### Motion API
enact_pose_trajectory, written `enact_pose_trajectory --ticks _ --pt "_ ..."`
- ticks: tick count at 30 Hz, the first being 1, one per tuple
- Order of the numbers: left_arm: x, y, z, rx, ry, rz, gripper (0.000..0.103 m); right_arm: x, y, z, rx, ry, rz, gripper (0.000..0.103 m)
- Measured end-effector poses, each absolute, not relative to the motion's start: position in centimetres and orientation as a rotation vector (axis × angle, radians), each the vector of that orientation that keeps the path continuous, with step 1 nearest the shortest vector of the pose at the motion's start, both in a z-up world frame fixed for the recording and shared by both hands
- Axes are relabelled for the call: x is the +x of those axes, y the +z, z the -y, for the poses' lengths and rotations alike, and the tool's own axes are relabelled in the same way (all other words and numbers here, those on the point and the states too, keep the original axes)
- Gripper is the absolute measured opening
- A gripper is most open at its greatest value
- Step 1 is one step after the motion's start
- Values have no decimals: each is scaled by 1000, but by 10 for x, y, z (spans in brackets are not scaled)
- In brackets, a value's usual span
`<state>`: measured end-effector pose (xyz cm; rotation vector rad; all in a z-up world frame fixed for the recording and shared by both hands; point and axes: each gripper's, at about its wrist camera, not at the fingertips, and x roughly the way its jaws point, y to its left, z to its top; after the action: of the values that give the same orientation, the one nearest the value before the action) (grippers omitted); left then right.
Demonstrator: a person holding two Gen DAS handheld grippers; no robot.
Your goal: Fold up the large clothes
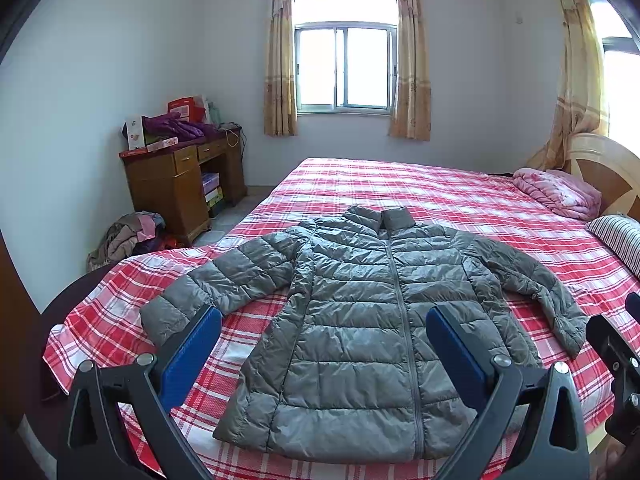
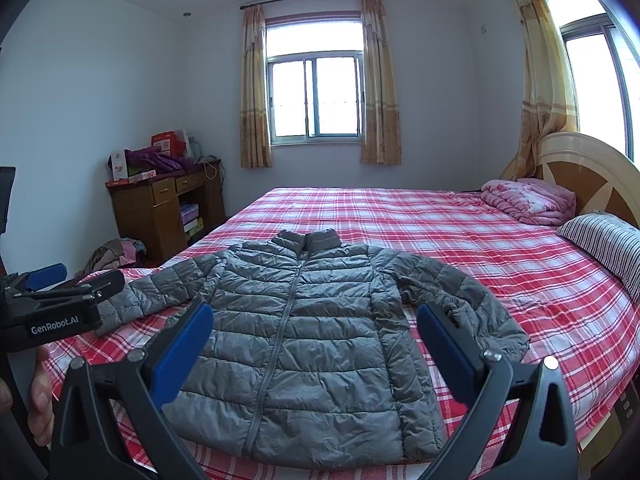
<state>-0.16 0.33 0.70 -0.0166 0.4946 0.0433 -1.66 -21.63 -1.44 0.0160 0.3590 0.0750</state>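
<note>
A grey quilted puffer jacket (image 1: 352, 320) lies flat and zipped on the red plaid bed (image 1: 400, 188), collar away from me, both sleeves spread out. It also shows in the right wrist view (image 2: 304, 336). My left gripper (image 1: 324, 316) is open and empty, held above the jacket's lower left part, with its blue pads (image 1: 192, 356) wide apart. My right gripper (image 2: 314, 312) is open and empty above the jacket's lower right part. The left gripper's body shows at the left edge of the right wrist view (image 2: 52, 308).
A folded pink quilt (image 1: 560, 196) and a striped pillow (image 1: 620, 240) lie by the headboard (image 2: 592, 176) on the right. A wooden desk (image 1: 176, 184) with clutter stands at the far left, with a clothes pile (image 1: 128, 236) on the floor. A window (image 1: 344, 68) is behind.
</note>
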Motion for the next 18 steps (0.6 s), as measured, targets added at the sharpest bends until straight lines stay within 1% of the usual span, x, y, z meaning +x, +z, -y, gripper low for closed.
enact_pose_trajectory --ticks 18 --pt "-3 5 -7 -24 54 -484 102 -16 -15 216 19 76 -362 103"
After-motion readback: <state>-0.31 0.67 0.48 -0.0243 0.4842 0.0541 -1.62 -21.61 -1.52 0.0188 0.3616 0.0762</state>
